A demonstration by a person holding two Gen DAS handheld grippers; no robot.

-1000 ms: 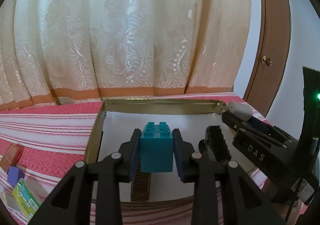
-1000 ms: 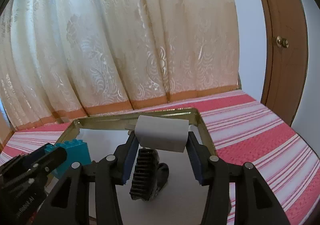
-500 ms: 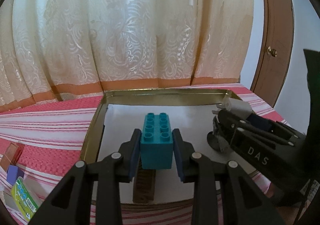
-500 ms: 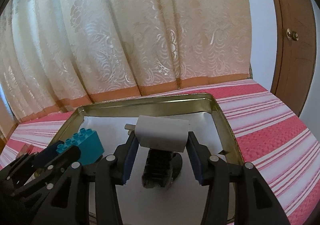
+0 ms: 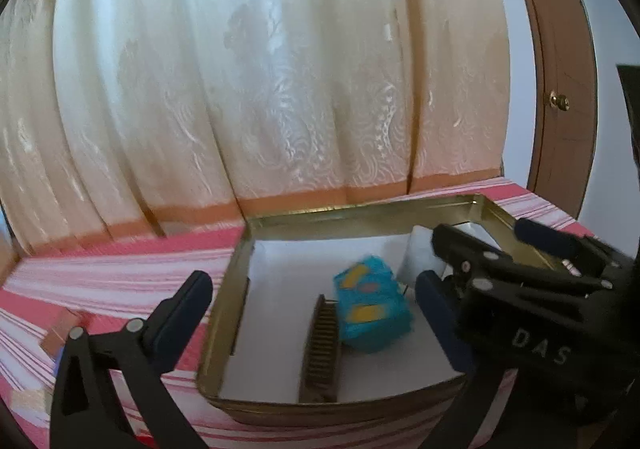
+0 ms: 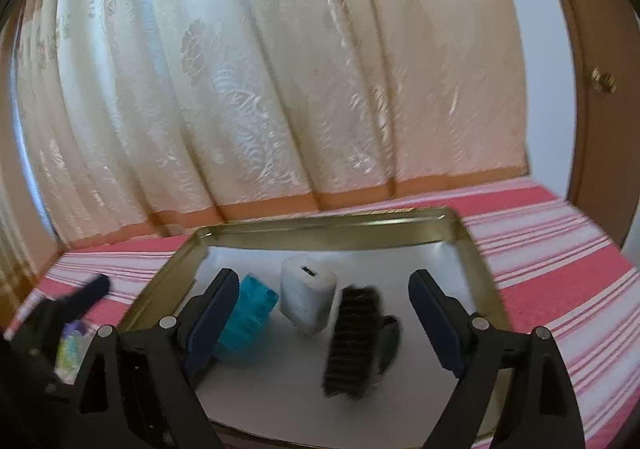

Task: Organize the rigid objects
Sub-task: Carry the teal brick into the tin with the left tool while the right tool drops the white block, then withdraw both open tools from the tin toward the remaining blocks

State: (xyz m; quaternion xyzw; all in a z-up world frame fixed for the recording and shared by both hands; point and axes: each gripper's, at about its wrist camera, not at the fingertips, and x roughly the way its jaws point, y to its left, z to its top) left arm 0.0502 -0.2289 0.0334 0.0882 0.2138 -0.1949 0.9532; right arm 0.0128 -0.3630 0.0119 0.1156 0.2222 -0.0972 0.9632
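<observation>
A gold metal tray (image 5: 232, 289) (image 6: 472, 245) lies on the striped cloth. In it lie a teal toy brick (image 5: 372, 309) (image 6: 250, 313), tipped on its side, a white charger (image 6: 308, 299) (image 5: 416, 261), a black brush (image 6: 352, 341) and a brown comb (image 5: 322, 349). My left gripper (image 5: 308, 313) is open and empty, over the tray's front left. My right gripper (image 6: 324, 317) is open and empty above the tray; it also shows at the right of the left wrist view (image 5: 520, 289).
A red and white striped cloth (image 6: 560, 249) covers the table. Small items, a brown block (image 5: 60, 333) among them, lie left of the tray. A cream curtain (image 5: 260, 89) hangs behind. A wooden door (image 6: 600, 81) stands at the right.
Both grippers opened. The teal brick dropped from the left gripper and the white charger from the right one into the tray. Both grippers moved back a little.
</observation>
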